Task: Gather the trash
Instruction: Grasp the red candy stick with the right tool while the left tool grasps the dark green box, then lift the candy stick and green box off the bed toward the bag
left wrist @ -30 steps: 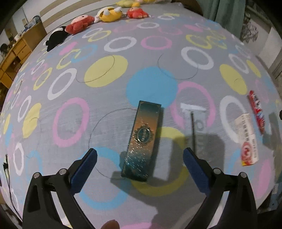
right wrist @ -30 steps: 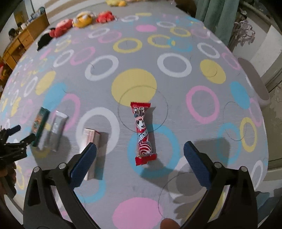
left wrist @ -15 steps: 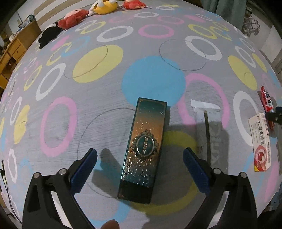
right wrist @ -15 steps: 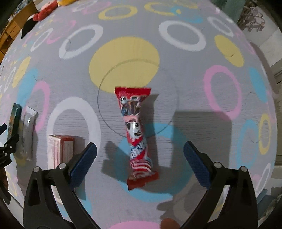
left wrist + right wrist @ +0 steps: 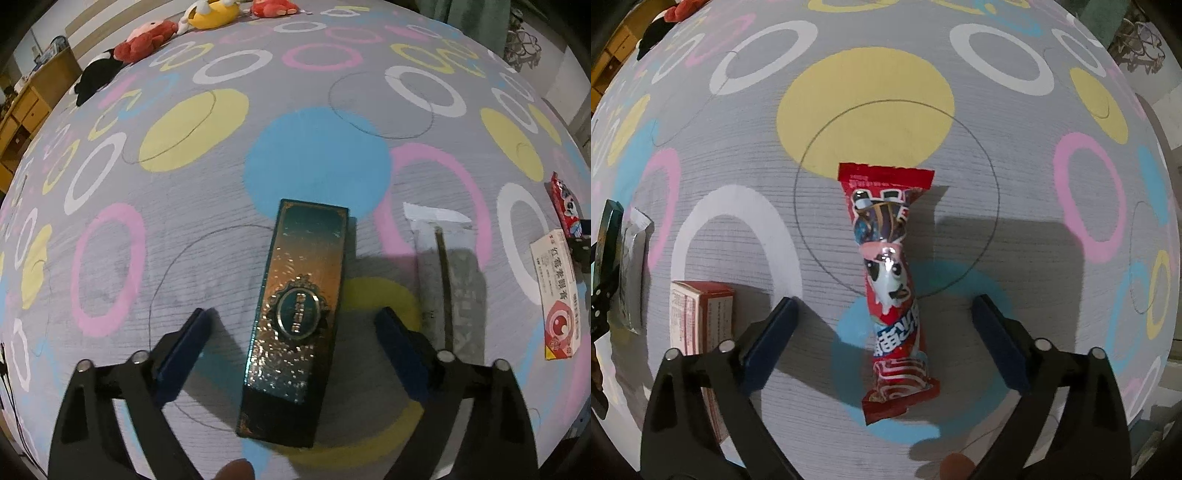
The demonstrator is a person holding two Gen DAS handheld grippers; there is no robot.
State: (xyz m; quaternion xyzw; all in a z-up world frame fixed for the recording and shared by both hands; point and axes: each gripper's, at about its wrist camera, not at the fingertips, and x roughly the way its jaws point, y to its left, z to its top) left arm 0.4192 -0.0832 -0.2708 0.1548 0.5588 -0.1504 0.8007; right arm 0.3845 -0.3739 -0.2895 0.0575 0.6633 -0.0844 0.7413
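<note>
A dark teal and gold box (image 5: 295, 317) lies flat on the grey bedspread with coloured rings. My left gripper (image 5: 293, 326) is open, low over the box, one finger on each side of it. A red snack wrapper with a panda face (image 5: 890, 284) lies lengthwise on the spread. My right gripper (image 5: 882, 314) is open and straddles the wrapper's lower half. The wrapper also shows at the right edge of the left wrist view (image 5: 565, 206).
A silver foil wrapper (image 5: 447, 280) lies just right of the teal box. A red and white carton (image 5: 557, 295) lies further right, and shows beside my right gripper's left finger (image 5: 701, 317). Plush toys (image 5: 147, 35) line the far edge. A wooden dresser (image 5: 22, 110) stands far left.
Both grippers have come down and forward. The teal box and the red wrapper each now lie between open fingers and look larger. Nothing has been gripped.
</note>
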